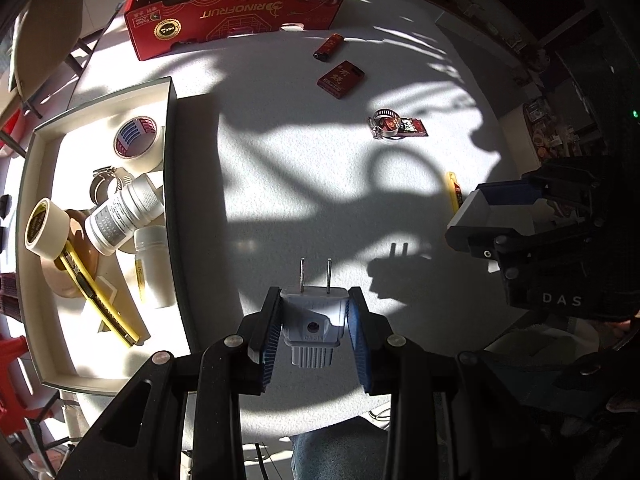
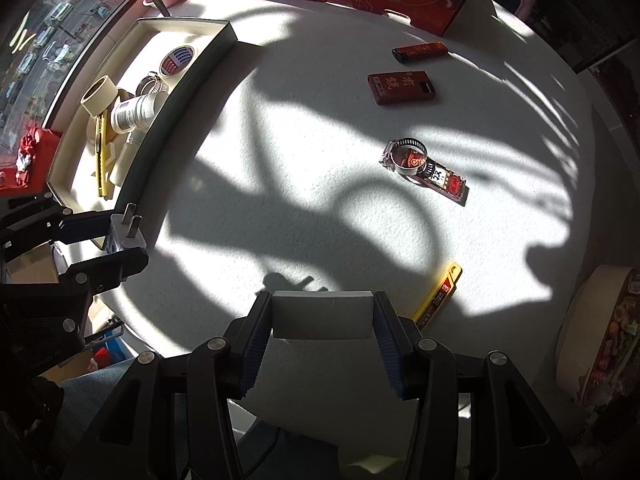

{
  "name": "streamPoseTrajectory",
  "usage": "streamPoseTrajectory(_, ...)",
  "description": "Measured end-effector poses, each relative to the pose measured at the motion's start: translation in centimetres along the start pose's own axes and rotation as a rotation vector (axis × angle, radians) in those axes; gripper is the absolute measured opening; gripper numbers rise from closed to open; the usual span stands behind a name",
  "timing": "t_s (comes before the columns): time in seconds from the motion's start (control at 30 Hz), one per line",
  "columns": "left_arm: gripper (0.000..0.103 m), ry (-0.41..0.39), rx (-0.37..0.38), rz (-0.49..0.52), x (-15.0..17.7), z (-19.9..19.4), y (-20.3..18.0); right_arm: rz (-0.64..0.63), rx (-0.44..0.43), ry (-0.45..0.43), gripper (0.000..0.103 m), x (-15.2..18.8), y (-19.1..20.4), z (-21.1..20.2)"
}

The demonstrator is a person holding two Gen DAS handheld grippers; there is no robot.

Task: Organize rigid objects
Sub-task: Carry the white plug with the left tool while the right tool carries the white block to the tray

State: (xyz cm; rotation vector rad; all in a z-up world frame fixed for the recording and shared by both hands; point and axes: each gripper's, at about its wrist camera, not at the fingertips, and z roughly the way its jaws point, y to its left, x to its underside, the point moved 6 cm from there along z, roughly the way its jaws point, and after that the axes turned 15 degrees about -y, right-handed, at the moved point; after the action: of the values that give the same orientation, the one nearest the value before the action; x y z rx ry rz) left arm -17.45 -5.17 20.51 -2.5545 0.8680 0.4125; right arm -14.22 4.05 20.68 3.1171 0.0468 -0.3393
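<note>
My left gripper [image 1: 314,312] is shut on a white two-pin plug adapter [image 1: 314,320], held above the white table with its pins pointing forward. My right gripper [image 2: 322,314] is shut on a white rectangular block [image 2: 321,314], also above the table. Each gripper shows in the other's view: the right gripper [image 1: 500,220] with its block at the right edge, the left gripper [image 2: 116,240] with the plug [image 2: 128,230] at the left edge. A cream tray [image 1: 48,132] to the left holds tape rolls, bottles, a hose clamp and a yellow utility knife [image 1: 100,296].
On the table lie a red lighter [image 2: 420,51], a dark red flat box [image 2: 402,87], a hose clamp [image 2: 404,152] over a red packet, and a yellow cutter [image 2: 438,294]. A red cardboard box [image 1: 232,12] stands at the far edge. The tray's dark wall [image 2: 176,120] borders the left.
</note>
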Motion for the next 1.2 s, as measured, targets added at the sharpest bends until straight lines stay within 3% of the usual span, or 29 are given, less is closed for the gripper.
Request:
streamPoseTrajectory(0.43, 0.035, -0.047, -0.039, -0.144, 2.1, -2.8, 4.8, -0.132, -0.015, -0.003, 0.051, -1.7, 4.7, 0.6)
streamPoseTrajectory(1.2, 0.035, -0.097, -0.085, -0.252, 3.3, -5.5, 10.1, -0.137, -0.031, -0.021, 0.051, -3.2, 8.3, 0.5)
